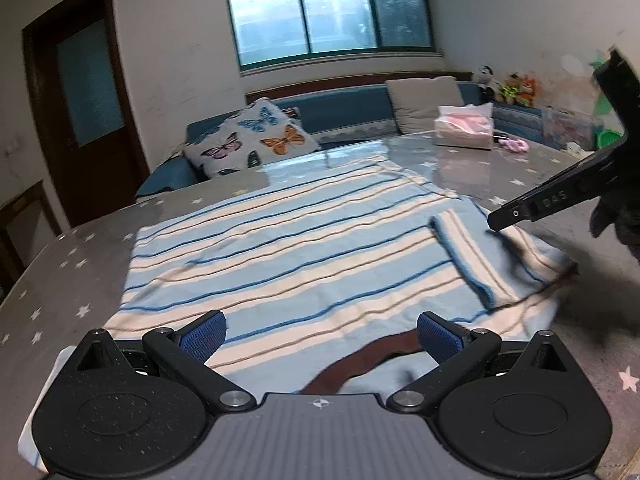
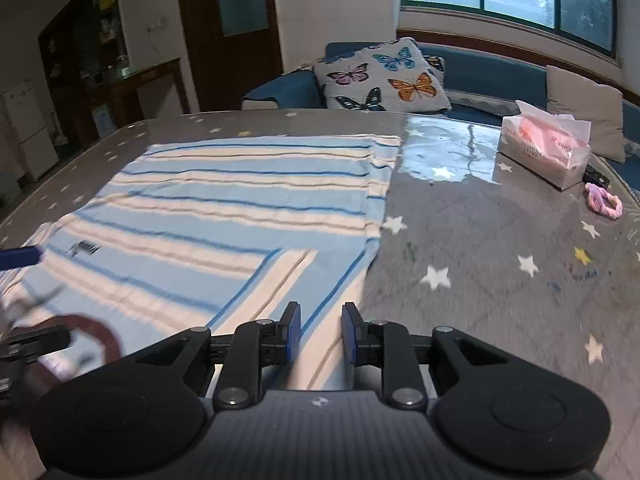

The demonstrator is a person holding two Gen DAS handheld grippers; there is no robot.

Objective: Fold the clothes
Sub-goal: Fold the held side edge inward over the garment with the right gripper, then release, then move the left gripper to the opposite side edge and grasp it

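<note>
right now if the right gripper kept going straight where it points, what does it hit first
Most likely the striped shirt: the right gripper hangs just over its folded-in sleeve, fingers partly open, with nothing between them. Depth is unclear, but no other object lies in that line.

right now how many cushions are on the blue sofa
2: a butterfly-print cushion at the sofa's left end, and a plain grey cushion further right behind the tissue pack. More may sit out of view.

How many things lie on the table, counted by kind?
Striped shirt: 1
Tissue pack: 1
Pink hair tie: 1
Small dark thing beside the tissue pack, kind unclear: 1
Total: 4
</note>
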